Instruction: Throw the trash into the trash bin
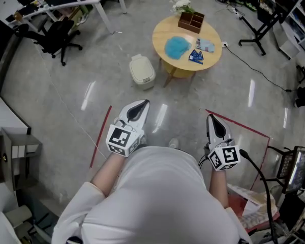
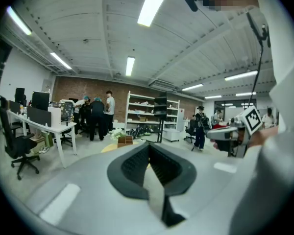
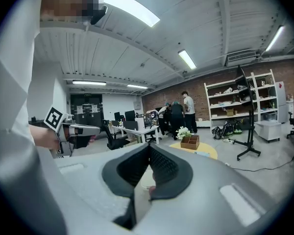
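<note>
Head view: my left gripper [image 1: 141,105] and right gripper [image 1: 212,120] are both pinched closed, empty, held well short of table [image 1: 160,43]. Trash is on table: blue wad [image 1: 177,46], blue packets [image 1: 196,56]. Trash bin [image 1: 142,71] is on floor just left of table, lid down.

Left gripper view: jaws together, nothing between; table far ahead.

Right gripper view: same.

I judge nothing binned yet; approach, pickup and drop remain.

Two grippers [image 1: 141,105] [image 1: 212,120], one trash bin [image 1: 142,71], one table [image 1: 164,33].
</note>
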